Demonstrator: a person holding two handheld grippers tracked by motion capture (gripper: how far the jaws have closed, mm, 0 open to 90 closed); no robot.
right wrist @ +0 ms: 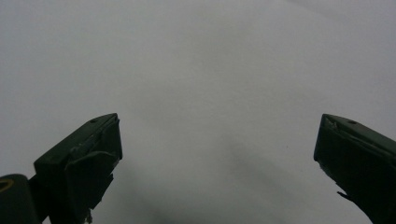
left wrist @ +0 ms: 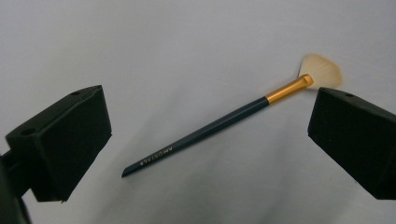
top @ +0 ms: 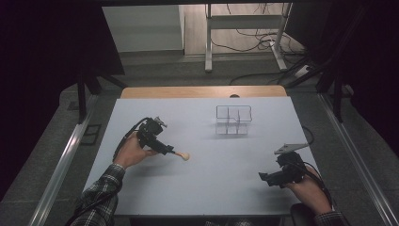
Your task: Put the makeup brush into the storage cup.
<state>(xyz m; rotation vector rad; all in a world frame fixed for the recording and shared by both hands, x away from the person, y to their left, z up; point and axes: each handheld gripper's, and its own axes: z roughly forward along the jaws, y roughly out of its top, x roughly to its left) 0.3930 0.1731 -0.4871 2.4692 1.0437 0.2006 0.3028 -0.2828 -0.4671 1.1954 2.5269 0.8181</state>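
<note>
A makeup brush with a dark handle, a gold ferrule and a pale fan of bristles lies flat on the white table. My left gripper hovers over it, open, one jaw on each side of the handle, not touching it. In the high view the brush's bristles stick out to the right of the left gripper. My right gripper rests low at the front right, open, and between its jaws there is just bare table.
A clear compartmented organizer stands at the back centre-right of the white table. A wooden edge runs along the far side. Dark floor, metal rails and cables surround the table.
</note>
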